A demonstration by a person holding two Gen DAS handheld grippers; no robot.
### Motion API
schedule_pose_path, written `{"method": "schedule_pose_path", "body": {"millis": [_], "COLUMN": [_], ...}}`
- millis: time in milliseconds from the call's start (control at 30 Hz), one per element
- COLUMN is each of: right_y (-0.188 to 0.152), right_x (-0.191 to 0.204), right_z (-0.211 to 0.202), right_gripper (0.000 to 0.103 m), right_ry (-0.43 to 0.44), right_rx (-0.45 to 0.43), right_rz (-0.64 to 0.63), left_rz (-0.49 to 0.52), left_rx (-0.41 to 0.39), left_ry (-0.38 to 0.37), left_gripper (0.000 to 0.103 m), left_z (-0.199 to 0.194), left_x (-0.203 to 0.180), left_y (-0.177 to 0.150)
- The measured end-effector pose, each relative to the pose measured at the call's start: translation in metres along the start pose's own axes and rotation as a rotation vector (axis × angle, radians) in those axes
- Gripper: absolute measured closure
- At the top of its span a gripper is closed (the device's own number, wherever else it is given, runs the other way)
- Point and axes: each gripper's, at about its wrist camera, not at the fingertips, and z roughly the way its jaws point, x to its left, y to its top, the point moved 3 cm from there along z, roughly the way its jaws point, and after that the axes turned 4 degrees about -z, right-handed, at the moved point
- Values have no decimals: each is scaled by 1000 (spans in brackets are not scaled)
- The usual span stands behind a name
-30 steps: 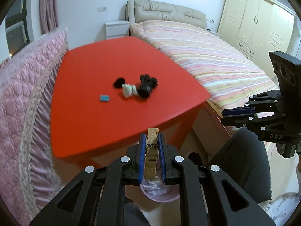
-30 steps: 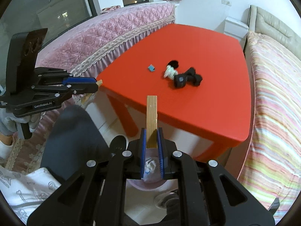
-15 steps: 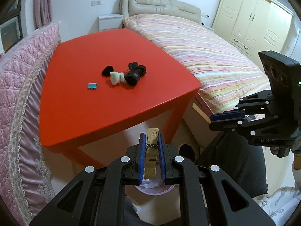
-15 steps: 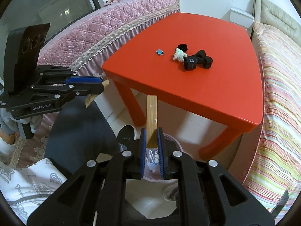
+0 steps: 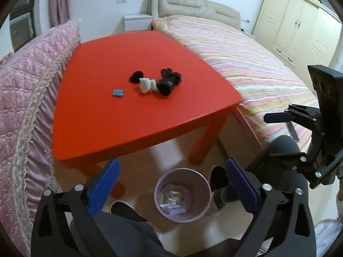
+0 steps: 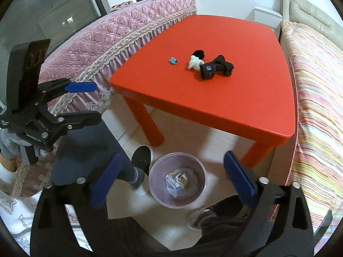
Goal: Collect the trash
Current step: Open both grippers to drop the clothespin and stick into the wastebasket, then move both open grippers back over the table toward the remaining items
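Note:
A pink waste bin [image 5: 181, 194] with crumpled trash inside stands on the floor by the red table [image 5: 103, 115]; it also shows in the right wrist view [image 6: 177, 178]. My left gripper [image 5: 171, 188] is open and empty above the bin. My right gripper [image 6: 171, 182] is open and empty above the bin too. On the table lie a small blue piece [image 5: 118, 92], a white crumpled wad [image 5: 146, 85] and black items [image 5: 168, 81]. In the right wrist view these are the blue piece [image 6: 173, 60], the wad [image 6: 194, 62] and the black items [image 6: 214, 67].
A pink quilted sofa [image 5: 25, 98] runs along the table's left side and a striped bed [image 5: 253, 64] along its right. The person's dark legs and shoes [image 6: 140, 156] stand beside the bin. A cream wardrobe [image 5: 300, 23] is at the far right.
Both grippers opened: the left let go of the wooden clothespin and the right let go of the wooden stick, and neither item shows in the jaws now. Both grippers hold over the bin.

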Motion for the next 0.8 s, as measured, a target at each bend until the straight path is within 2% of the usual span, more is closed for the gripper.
{"method": "schedule_pose_path", "body": {"millis": [533,800], "right_y": [3,22], "right_x": [-2,-11], "right_z": [0,1], "right_gripper": [3,3], "right_ry": [1,-13], "right_rx": [-4,-17], "right_rz": [6,-2], "left_rz": [-21,-33], "left_rx": [-19,-32], "left_ry": [11,25], "left_gripper": [8,8], "left_z": [-3,-1], "left_x": [9,23], "left_y": [5,19]}}
